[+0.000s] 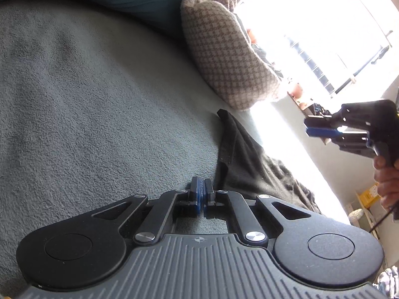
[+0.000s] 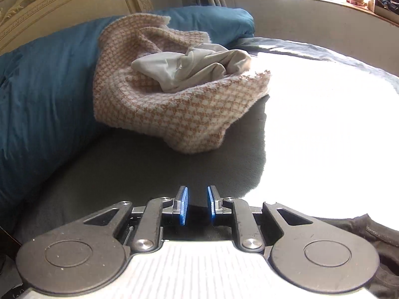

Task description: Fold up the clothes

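A black garment (image 1: 249, 164) lies crumpled on the grey bed cover (image 1: 87, 99), just right of my left gripper (image 1: 203, 194). The blue pads of that gripper are pressed together with nothing between them. My right gripper (image 2: 197, 205) hovers over the bed, its pads a small gap apart and empty. In the left wrist view the right gripper (image 1: 309, 129) hangs in the air at the right, held by a hand (image 1: 386, 182). A beige houndstooth garment (image 2: 174, 109) sits in a heap ahead, with a pale grey garment (image 2: 194, 67) on top. An edge of the black garment (image 2: 374, 236) shows at lower right.
A blue quilt (image 2: 45, 99) runs along the left side, against a carved cream headboard (image 2: 49, 7). Strong sunlight washes out the right part of the bed (image 2: 324, 124). A window sill (image 2: 324, 2) with small items lies beyond the bed.
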`<state>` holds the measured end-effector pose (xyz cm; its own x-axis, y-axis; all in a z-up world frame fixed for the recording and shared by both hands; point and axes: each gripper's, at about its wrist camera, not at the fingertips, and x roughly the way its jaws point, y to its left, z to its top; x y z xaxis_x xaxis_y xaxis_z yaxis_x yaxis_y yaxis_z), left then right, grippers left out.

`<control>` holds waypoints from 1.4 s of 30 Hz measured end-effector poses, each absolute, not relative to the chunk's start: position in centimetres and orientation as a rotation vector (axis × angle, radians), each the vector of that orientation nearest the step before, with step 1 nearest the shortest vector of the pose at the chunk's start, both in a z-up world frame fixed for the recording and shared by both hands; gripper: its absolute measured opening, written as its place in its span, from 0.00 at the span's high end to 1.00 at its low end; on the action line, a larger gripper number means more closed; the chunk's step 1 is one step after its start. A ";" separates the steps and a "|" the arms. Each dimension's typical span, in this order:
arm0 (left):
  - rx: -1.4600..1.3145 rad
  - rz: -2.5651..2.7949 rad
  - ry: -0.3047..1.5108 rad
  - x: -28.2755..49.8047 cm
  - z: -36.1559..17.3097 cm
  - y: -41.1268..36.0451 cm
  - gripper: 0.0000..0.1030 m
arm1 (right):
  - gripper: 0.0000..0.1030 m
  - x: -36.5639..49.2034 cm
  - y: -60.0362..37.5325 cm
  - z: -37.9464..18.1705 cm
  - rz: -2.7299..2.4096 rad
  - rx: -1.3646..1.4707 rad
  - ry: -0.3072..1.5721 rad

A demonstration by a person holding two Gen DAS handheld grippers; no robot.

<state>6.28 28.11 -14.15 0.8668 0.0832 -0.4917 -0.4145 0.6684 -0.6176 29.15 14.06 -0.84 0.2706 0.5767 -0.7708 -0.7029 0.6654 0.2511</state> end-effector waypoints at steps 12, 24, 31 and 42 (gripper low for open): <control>-0.734 0.340 0.479 6.3 -13.0 28.4 0.98 | 0.84 17.6 14.1 -8.0 0.962 -0.639 1.002; -0.696 0.391 0.460 3.2 -11.7 29.3 0.83 | 0.84 19.9 14.3 -4.4 0.953 -0.462 0.930; -0.629 0.292 0.443 4.3 -11.2 27.3 0.80 | 0.84 20.3 16.4 -8.5 1.001 -0.409 1.082; -0.563 0.068 0.451 6.9 -10.8 25.2 0.77 | 0.84 27.5 18.5 -6.5 0.843 -0.233 1.127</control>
<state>6.85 25.25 -10.80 0.9003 -0.0595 -0.4312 -0.1836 0.8462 -0.5002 27.52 18.49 -6.53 0.1671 0.4743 -0.8644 -0.6951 0.6784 0.2379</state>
